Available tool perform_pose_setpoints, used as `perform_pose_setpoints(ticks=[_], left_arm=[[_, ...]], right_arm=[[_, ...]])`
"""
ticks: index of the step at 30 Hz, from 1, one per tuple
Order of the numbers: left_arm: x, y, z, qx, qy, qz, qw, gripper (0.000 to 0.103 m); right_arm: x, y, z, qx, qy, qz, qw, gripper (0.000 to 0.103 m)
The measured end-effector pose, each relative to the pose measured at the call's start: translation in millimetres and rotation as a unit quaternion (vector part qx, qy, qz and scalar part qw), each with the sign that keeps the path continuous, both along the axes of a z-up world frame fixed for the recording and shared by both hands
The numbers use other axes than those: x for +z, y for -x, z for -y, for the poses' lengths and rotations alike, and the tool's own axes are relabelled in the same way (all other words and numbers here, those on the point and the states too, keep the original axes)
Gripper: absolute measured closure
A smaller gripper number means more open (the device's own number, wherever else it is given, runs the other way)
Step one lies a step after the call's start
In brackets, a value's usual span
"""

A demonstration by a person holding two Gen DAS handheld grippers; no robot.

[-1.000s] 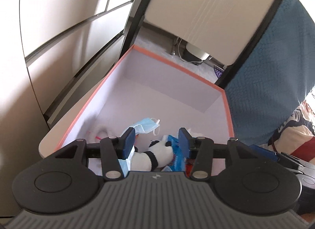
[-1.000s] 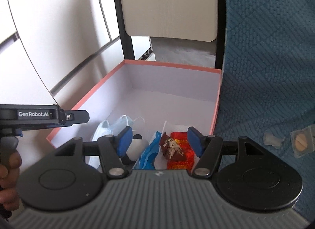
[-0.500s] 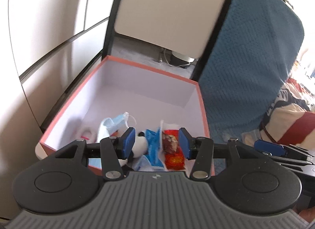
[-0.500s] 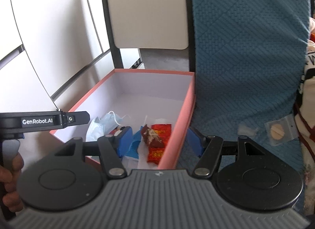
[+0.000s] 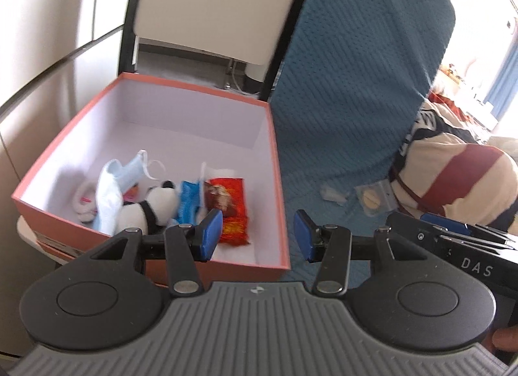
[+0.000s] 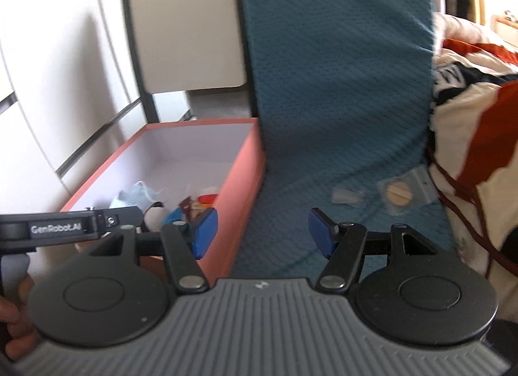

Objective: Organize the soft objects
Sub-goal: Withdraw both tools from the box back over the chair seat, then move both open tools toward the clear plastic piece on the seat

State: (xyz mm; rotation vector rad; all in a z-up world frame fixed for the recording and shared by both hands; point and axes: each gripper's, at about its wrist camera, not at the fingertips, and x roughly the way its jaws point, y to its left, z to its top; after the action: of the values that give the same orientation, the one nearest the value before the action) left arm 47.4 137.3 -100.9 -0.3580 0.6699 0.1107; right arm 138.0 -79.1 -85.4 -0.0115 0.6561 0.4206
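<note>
Both tools are swinging away from the box toward the bed.
Left tool and right tool are gaping apart, empty; clear packets are lying ahead, slippery, risking a fumbled pinch.

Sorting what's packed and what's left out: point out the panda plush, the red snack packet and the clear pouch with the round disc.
panda plush (image 5: 158,206), left wrist view, its white head.
red snack packet (image 5: 228,190), left wrist view, upper printed face.
clear pouch (image 6: 401,193), right wrist view, the round disc inside.
</note>
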Motion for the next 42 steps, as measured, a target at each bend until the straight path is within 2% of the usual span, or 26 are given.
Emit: perform_pose_setpoints(ticks=[8, 12, 16, 19, 27, 37, 42], left_arm=[[1.1, 3.2, 39.0, -0.013, 0.014, 0.017, 0.9997, 0.048], [-2.8, 2.0, 60.5, -0.018, -0.003, 0.023, 0.9996, 0.048], [-10.0, -0.2, 76.9, -0.012, 0.007, 0.007, 0.9999, 0.048], [-13.0, -0.5, 89.0, -0.019, 0.005, 0.003, 0.9998, 0.048], [-22.8, -4.1, 113.8, -0.034, 0.008, -0.006, 0.9994, 0.048], [-41.5, -23.0, 136.6, -0.071, 0.015, -0.017, 0.9972, 0.048], [-48.5, -39.0, 139.0, -0.086, 0.001, -0.017, 0.9962, 0.048]], right_arm=[[-5.9, 7.4, 39.0, -0.021, -0.004, 0.0, 1.0, 0.038], [-13.3, 10.5, 58.4, -0.034, -0.002, 0.003, 0.999, 0.038], [-19.3, 13.0, 76.9, -0.046, -0.003, 0.0, 0.999, 0.038], [-21.4, 16.1, 87.6, -0.053, 0.009, 0.006, 0.999, 0.038], [-33.4, 22.4, 122.0, -0.079, 0.005, -0.002, 0.997, 0.038], [-55.0, 22.4, 141.0, -0.101, 0.019, -0.013, 0.995, 0.038], [-60.9, 14.7, 141.4, -0.105, 0.02, -0.007, 0.994, 0.038]])
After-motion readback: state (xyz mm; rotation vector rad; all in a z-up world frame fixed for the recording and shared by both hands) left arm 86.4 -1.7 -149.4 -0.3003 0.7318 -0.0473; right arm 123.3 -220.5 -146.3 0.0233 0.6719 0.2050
